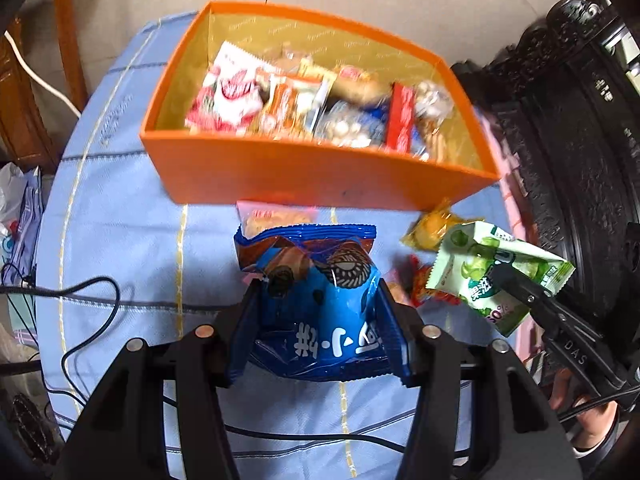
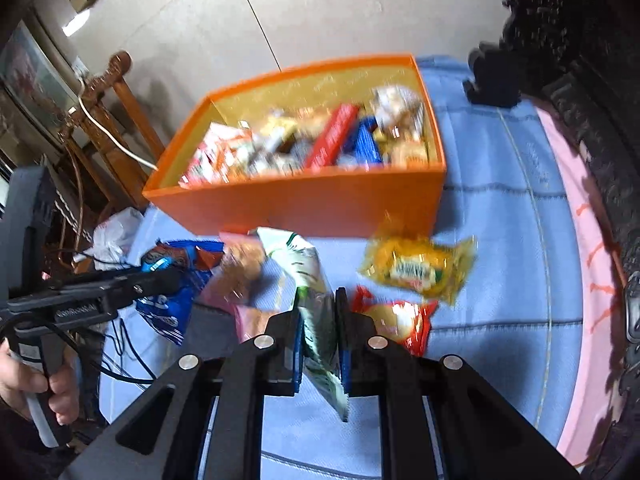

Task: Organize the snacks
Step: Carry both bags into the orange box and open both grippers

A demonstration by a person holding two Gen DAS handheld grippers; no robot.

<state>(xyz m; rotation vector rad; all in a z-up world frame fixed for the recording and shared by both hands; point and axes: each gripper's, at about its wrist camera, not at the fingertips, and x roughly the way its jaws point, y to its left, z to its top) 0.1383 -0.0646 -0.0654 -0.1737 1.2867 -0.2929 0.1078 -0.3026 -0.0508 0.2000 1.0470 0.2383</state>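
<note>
Snacks: yellow packet (image 2: 418, 268) (clearer from right wrist) beside orange box (image 2: 320, 204).

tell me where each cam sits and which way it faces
Left wrist: sits on the left gripper, looking forward and down at the orange box; its jaws clamp the blue packet; the right gripper shows at right.
Right wrist: sits on the right gripper, facing the same box; its jaws pinch the green packet; the left gripper and a hand show at left.
Shared: box, both packets, yellow packet.
</note>
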